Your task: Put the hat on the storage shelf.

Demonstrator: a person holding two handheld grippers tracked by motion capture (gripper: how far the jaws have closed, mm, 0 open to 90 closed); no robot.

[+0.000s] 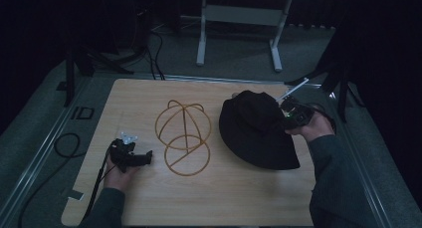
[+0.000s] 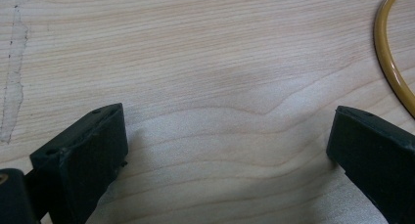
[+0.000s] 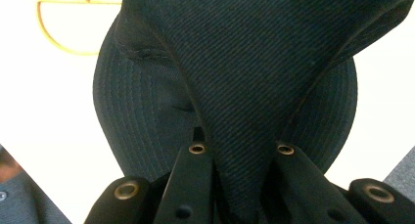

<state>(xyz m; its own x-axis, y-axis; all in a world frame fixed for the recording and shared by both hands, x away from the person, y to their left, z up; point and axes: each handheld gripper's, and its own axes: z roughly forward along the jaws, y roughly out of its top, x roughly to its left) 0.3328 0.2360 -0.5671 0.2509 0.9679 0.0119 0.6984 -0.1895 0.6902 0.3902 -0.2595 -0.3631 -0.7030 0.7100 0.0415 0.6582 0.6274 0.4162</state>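
Observation:
A black bucket hat (image 1: 256, 128) lies on the right half of the wooden table (image 1: 149, 203). My right gripper (image 1: 287, 113) is at the hat's right side, shut on a pinched fold of its crown fabric (image 3: 240, 136), which rises between the two jaws. A gold wire hat stand (image 1: 181, 136) lies tipped over at the table's middle, dome toward the back and ring base toward the front. My left gripper (image 1: 144, 158) rests low on the table left of the stand, open, with bare wood between its jaws (image 2: 227, 150). The stand's ring (image 2: 389, 62) curves past the upper right of that view.
A black cable (image 1: 67, 146) loops off the table's left edge. A white table frame (image 1: 239, 29) stands on the floor beyond the far edge, and dark tripod legs (image 1: 343, 88) stand at the back right. A person's sleeves (image 1: 333, 188) come in from the bottom.

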